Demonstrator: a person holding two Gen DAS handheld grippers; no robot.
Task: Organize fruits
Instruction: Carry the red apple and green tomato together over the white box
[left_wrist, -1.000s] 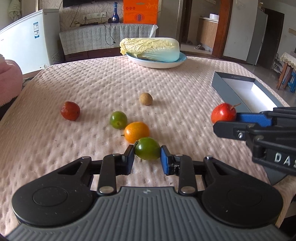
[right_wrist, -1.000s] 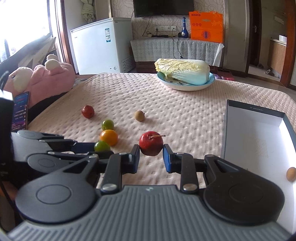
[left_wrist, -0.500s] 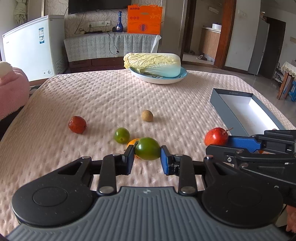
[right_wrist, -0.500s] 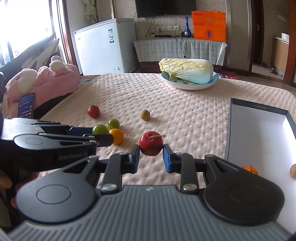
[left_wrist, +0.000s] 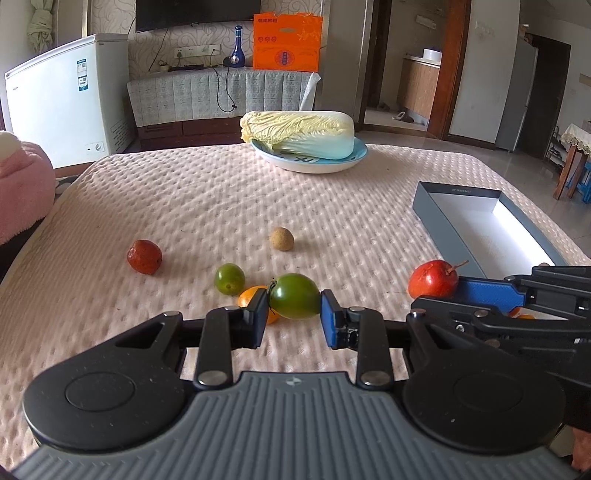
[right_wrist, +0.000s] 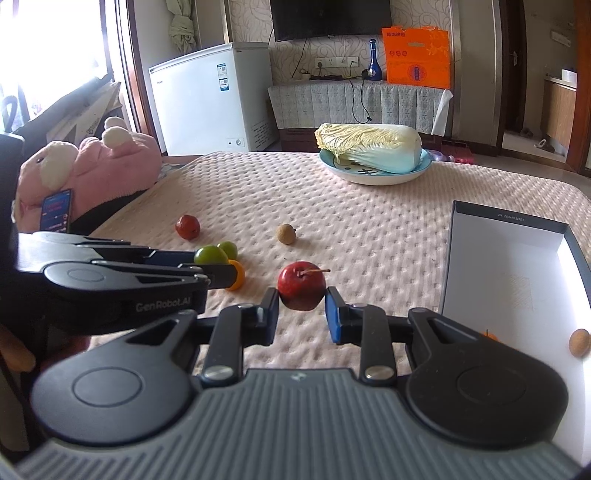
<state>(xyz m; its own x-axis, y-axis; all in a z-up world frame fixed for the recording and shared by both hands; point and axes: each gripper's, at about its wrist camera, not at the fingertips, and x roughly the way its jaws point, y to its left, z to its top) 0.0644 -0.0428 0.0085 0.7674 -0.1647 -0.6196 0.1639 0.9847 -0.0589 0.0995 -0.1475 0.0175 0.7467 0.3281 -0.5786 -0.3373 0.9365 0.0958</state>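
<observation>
The open box (right_wrist: 517, 266) lies on the surface to the right of both grippers. The right gripper (right_wrist: 301, 310), nearer to it, grips the red fruit (right_wrist: 301, 284); the left gripper (left_wrist: 294, 317) grips the green fruit (left_wrist: 294, 295).

My left gripper (left_wrist: 294, 317) clamps a green tomato (left_wrist: 294, 295) above the tablecloth (left_wrist: 184, 206). My right gripper (left_wrist: 439, 295) holds a red fruit (left_wrist: 433, 278) beside the open box (left_wrist: 439, 225). An orange fruit (left_wrist: 251, 297) lies behind the tomato.
</observation>
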